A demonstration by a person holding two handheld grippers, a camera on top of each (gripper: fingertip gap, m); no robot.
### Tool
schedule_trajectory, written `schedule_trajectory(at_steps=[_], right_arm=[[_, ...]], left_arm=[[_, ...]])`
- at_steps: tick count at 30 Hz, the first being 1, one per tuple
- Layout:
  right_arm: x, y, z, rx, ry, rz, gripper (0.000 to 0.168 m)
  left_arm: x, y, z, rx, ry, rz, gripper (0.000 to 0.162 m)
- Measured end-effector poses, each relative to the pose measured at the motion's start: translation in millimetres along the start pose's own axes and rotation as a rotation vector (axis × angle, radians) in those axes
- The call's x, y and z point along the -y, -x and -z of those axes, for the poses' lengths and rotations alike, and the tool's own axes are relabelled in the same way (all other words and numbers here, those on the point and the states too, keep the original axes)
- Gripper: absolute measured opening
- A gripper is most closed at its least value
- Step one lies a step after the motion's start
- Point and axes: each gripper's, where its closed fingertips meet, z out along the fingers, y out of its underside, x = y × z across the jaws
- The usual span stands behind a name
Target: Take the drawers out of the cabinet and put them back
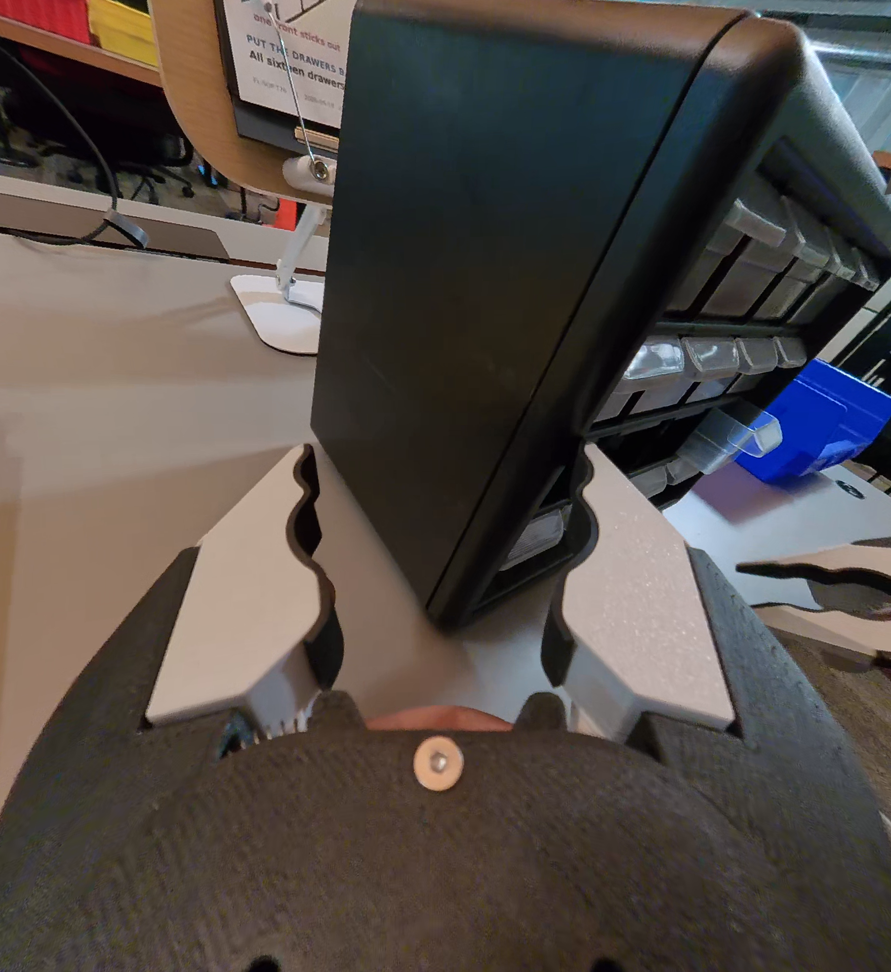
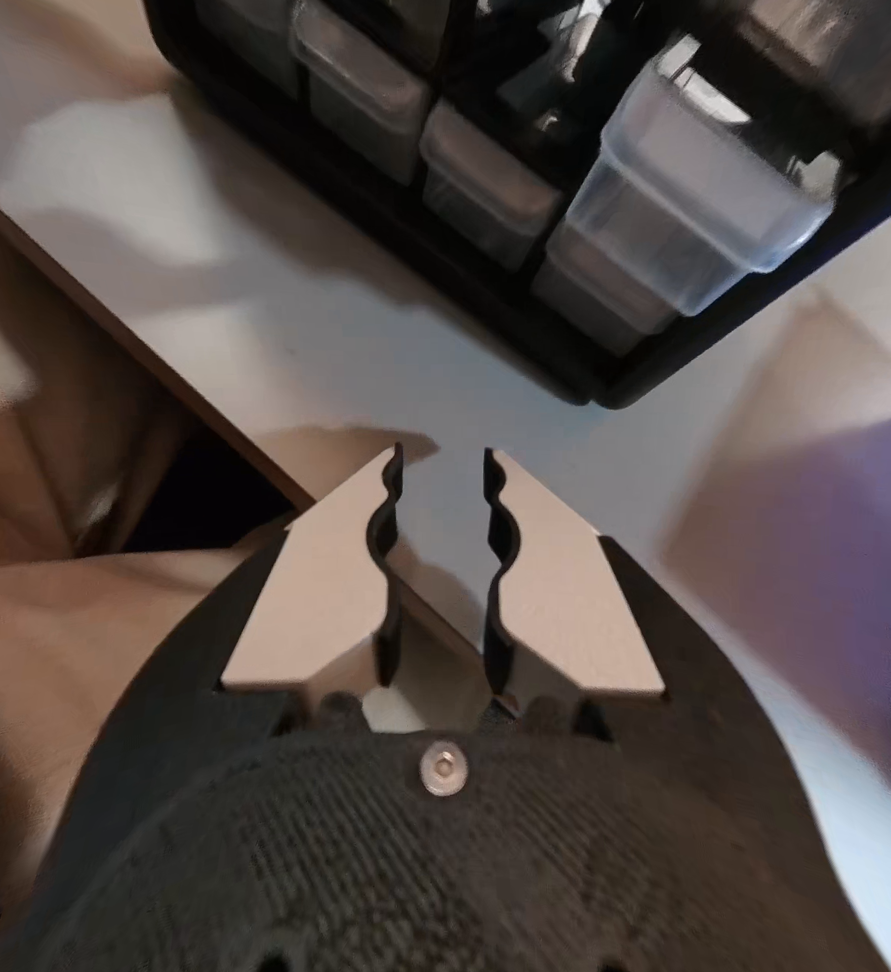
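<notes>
Left tongs (image 1: 448,531) spread around the cabinet (image 1: 485,263) corner; right tongs (image 2: 442,463) part-spread, empty. The protruding drawer (image 2: 696,210) looks light, slick; its front lip suits pinching.

One black cabinet (image 1: 459,263), one blue bin (image 1: 827,421), two tools (image 1: 446,526).

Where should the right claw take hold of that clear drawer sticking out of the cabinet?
Grip the drawer by its protruding front end, coming straight at the cabinet face. It juts past its neighbours, so both side walls are exposed for the open right claw.
</notes>
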Motion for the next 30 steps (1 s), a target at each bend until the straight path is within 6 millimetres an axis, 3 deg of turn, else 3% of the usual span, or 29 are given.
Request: schedule_trajectory(at_steps=[3, 5, 7, 13, 16, 20, 23, 30], right_arm=[[14.2, 3.5, 9.1, 0.047, -0.057, -0.077, 0.031], [23.7, -7.0, 17.3, 0.034, -0.072, -0.1, 0.043], [34.2, -24.5, 27.0, -0.03, -0.102, -0.054, 0.042], [72.6, -55.8, 33.9, -0.215, -0.05, 0.376, 0.046], [92.0, -54.4, 23.2, -0.262, 0.006, 0.62, 0.043], [90.1, -57.3, -0.7, -0.29, 0.142, 0.865, 0.039], [84.6, -60.1, -10.8, -0.285, 0.211, 0.939, 0.028], [81.0, -57.2, -6.9, -0.229, 0.316, 0.997, 0.019]], left_arm=[[1.4, 3.0, 0.3, 0.032, -0.009, -0.014, 0.096], [1.3, 4.1, 0.1, 0.037, -0.009, -0.003, 0.096], [1.3, 6.1, -0.2, 0.049, -0.01, 0.011, 0.096], [1.1, 7.6, -0.7, 0.057, -0.014, 0.035, 0.096], [0.9, 6.4, -1.1, 0.046, -0.015, 0.041, 0.094], [1.7, 7.3, -1.3, 0.04, -0.014, 0.023, 0.095], [3.8, 8.3, -1.1, 0.05, -0.017, -0.018, 0.095], [3.9, 9.8, -2.6, 0.041, -0.017, 0.0, 0.095]])
